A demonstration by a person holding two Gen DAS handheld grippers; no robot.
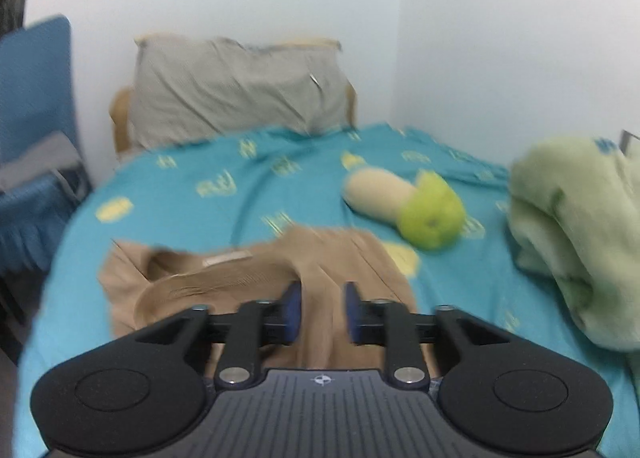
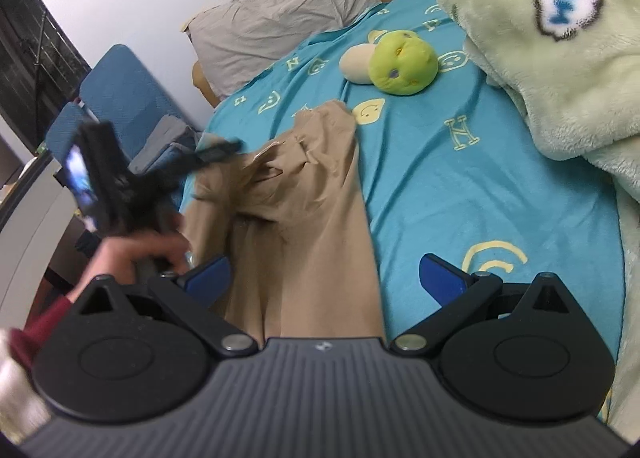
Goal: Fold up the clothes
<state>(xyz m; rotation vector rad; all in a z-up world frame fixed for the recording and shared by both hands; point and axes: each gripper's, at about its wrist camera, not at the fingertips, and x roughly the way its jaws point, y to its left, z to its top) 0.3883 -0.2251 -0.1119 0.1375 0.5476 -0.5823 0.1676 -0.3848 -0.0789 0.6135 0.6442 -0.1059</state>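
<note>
A tan garment (image 1: 224, 278) lies crumpled on the turquoise bedsheet (image 1: 180, 194), its ribbed collar toward the left. My left gripper (image 1: 322, 310) is above it, its blue pads (image 1: 290, 310) a small gap apart with a fold of tan cloth between them. In the right wrist view the same garment (image 2: 304, 226) runs up the bed. My right gripper (image 2: 324, 278) is wide open above its near end and holds nothing. The left gripper (image 2: 216, 152) shows blurred in a hand at the garment's left edge.
A green and cream plush toy (image 1: 416, 206) lies on the bed beyond the garment. A pale green fleece blanket (image 2: 560, 58) is heaped at the right. A grey pillow (image 1: 240, 86) leans at the head. A blue chair (image 1: 36, 118) stands at the left.
</note>
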